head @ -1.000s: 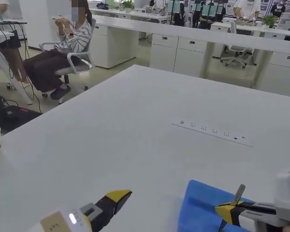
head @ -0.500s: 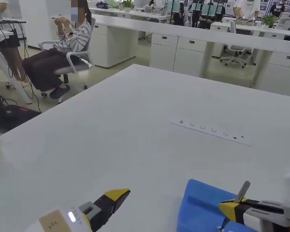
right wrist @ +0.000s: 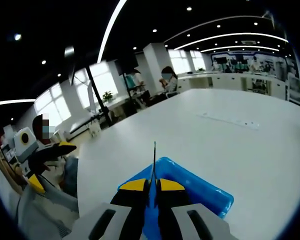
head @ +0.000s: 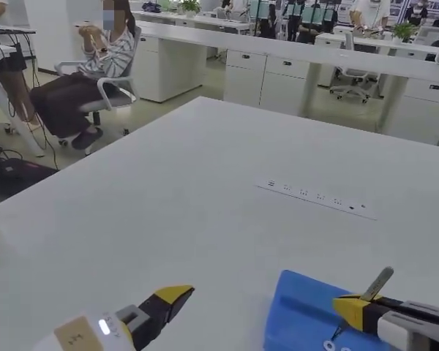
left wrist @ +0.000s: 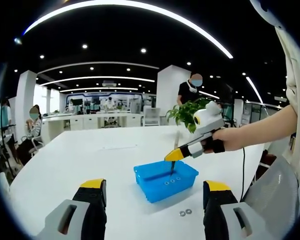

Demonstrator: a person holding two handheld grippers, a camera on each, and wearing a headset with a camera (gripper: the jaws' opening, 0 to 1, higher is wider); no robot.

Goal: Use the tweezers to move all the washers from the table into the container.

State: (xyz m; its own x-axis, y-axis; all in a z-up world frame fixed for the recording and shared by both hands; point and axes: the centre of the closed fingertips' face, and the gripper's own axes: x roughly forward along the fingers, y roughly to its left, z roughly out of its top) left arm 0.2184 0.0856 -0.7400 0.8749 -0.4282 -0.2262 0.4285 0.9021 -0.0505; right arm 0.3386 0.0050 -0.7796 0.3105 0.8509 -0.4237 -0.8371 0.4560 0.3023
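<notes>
Compared with a second ago, the right gripper (head: 353, 310) sits a bit further toward the right edge of the bench (head: 190, 219) in the head view, and the back end of the tweezers (head: 378, 282) leans over more. The headset nudges a little too, so part of that is just the camera. Left gripper (left wrist: 155, 183) hardly budges; it hangs by the near edge with jaws spread wide and nothing in them. Right jaws are pressed together on the tweezers, and the left gripper view has the tips dipped down inside the blue container (left wrist: 177, 190), right above a few washers (left wrist: 171, 181) lying on its floor. Tips read as one thin line in the right gripper view, so they look pressed together, but I can't tell if a washer is pinched there, way too small. Container sits toward the near edge, right of the middle. My guess is this is a drop-off, either happening or just finished. Not done though: two loose washers (left wrist: 185, 212) lie on the bench just beside the container wall that faces the left gripper, so probably two more trips.
</notes>
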